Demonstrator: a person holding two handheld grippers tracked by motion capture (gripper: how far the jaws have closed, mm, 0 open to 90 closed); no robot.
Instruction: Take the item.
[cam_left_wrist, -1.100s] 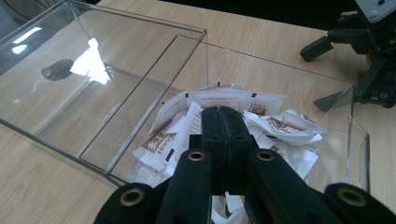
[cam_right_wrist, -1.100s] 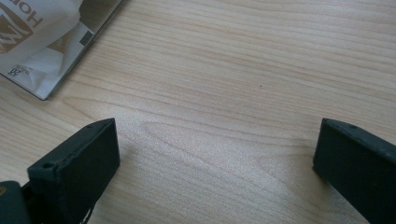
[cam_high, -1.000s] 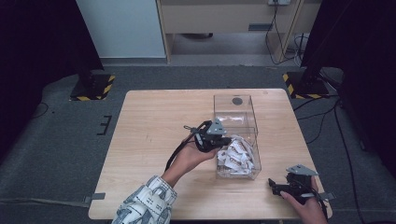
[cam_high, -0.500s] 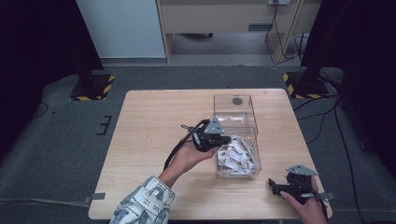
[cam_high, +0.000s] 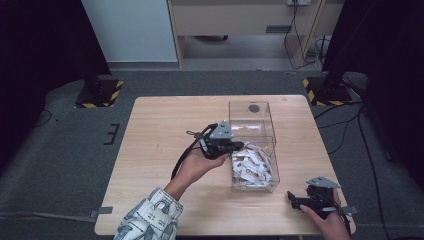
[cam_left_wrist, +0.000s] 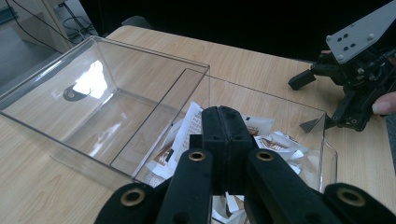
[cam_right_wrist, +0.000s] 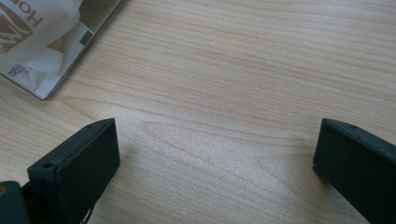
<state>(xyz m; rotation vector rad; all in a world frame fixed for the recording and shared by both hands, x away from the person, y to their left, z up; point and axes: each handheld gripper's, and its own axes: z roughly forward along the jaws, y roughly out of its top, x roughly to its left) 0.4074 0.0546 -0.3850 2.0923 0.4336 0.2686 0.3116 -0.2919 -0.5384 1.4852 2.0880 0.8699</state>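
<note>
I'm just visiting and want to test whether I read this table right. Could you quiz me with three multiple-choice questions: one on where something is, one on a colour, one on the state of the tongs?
1. Where do the paper packets lie?
A. Loose on the bare table
B. In the clear box
C. On the floor

2. What colour is the table top?
A. Light wood
B. Blue
C. Black

3. How do the left tongs stand?
A. Wide open
B. Shut on a packet
C. Shut, with nothing seen between them

Answers:
1. B, the packets are piled inside the see-through walls in the high view.
2. A, pale wood grain shows around the box and under the right tongs.
3. C, in the left gripper view the two black jaws press together over the box, with no packet seen between them.
</note>
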